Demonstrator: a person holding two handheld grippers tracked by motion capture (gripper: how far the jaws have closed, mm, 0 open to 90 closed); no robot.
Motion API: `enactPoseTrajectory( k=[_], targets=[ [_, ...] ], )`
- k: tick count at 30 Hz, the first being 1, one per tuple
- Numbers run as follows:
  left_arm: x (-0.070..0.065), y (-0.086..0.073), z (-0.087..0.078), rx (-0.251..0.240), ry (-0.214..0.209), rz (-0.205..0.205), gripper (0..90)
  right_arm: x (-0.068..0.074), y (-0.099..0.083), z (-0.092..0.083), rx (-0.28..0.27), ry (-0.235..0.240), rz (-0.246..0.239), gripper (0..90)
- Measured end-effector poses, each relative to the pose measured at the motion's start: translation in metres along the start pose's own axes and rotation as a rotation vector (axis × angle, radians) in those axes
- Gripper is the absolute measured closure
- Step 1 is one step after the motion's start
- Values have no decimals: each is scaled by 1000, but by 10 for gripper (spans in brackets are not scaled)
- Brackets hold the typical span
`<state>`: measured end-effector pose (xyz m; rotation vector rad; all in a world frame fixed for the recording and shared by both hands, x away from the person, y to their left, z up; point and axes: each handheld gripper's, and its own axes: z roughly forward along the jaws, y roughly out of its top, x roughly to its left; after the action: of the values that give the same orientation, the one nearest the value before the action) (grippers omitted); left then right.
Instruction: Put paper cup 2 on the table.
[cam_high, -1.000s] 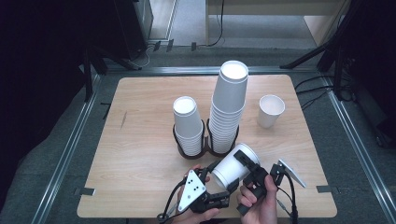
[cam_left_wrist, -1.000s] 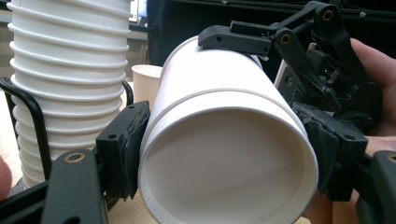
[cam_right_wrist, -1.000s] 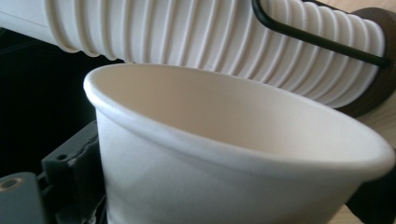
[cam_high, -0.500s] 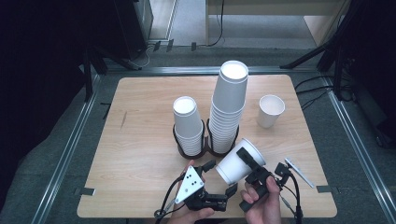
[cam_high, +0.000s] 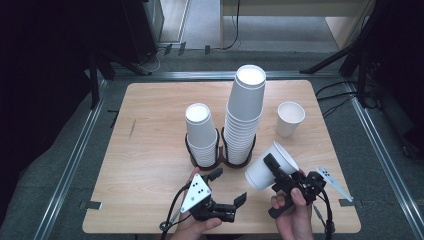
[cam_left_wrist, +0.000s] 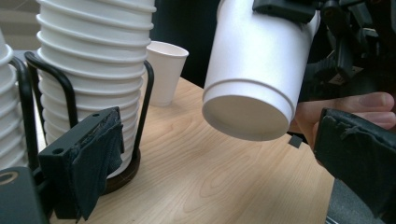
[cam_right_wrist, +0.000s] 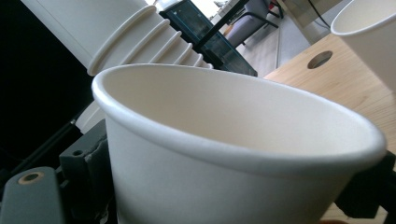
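At the near edge of the worktop, the left gripper lies low over the wood in the person's left hand, its grey three-cornered plate on top. Its fingers stand wide apart with nothing between them; they have just been opening. In the left gripper view the two padded fingers frame bare wood and, above it, the bottom of a tilted cup.

Just to the right, the right hand holds the right gripper, whose fingers are clamped on the paper cup; they have just been closing on it. The cup hangs clear of the worktop, tilted on its side, with its bottom towards the left gripper and its open mouth up and to the right. In the right gripper view the cup's rim sits right at the camera, with the fingers at either side of its wall.

Beyond both grippers, near the middle of the worktop, a black wire holder carries two piles of upturned cups side by side: the short stack on the left and the tall stack on the right, touching or nearly so. Farther back and to the right, apart from the stacks, a single cup stands upright, mouth up.
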<state>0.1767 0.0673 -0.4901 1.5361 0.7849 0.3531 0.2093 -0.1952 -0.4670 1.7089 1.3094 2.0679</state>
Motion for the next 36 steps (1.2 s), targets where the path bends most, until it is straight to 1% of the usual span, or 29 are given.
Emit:
enactPoseTrajectory(
  k=[1, 2, 3, 5, 7, 8, 10, 12, 14, 16, 17, 19, 20, 22, 27, 30, 33, 36],
  targets=[
    [0, 0, -1, 0, 3, -1, 18, -1, 1, 0, -6, -2, -12, 116],
    [1, 0, -1, 1, 4, 1, 18, -1, 1, -1, -11, -16, -34, 115],
    [1, 1, -1, 3, 9, 7, 18, -2, 2, 0, -13, -21, -70, 115],
    [2, 1, -2, 6, 12, 11, 18, -2, 2, 0, -27, -47, -140, 115],
    [3, 1, -4, 9, 15, 10, 18, -3, 1, 0, -26, -72, -212, 115],
    [4, 1, -4, 9, 16, 11, 18, -4, 1, 1, -18, -85, -238, 115],
    [5, 1, -6, 12, 19, 12, 18, -6, 1, 2, -10, -100, -246, 115],
    [6, 0, -7, 17, 24, 12, 18, -7, 0, 3, -10, -106, -276, 115],
    [7, -1, -8, 25, 30, 19, 18, -8, -1, 4, -11, -108, -317, 115],
    [10, -2, -10, 26, 37, 11, 18, -9, -3, 6, -20, -123, -371, 115],
    [11, -3, -10, 26, 44, 10, 18, -10, -2, 7, -25, -123, -395, 115],
    [13, -3, -12, 26, 54, 7, 18, -14, -2, 9, -51, -139, -428, 115],
    [13, -3, -13, 22, 58, 5, 18, -17, -2, 10, -63, -139, -448, 115],
    [16, -4, -17, 27, 69, 11, 18, -22, -3, 12, -76, -148, -493, 115],
    [27, -7, -27, 27, 112, 2, 18, -31, -6, 18, -73, -182, -618, 115],
    [33, -8, -35, 27, 133, 6, 18, -35, -9, 22, -71, -188, -668, 115],
    [42, -9, -44, 26, 162, 3, 18, -39, -11, 25, -55, -190, -716, 115],
    [53, -9, -54, 14, 197, -8, 18, -43, -14, 29, -43, -181, -742, 115]
  ],
)
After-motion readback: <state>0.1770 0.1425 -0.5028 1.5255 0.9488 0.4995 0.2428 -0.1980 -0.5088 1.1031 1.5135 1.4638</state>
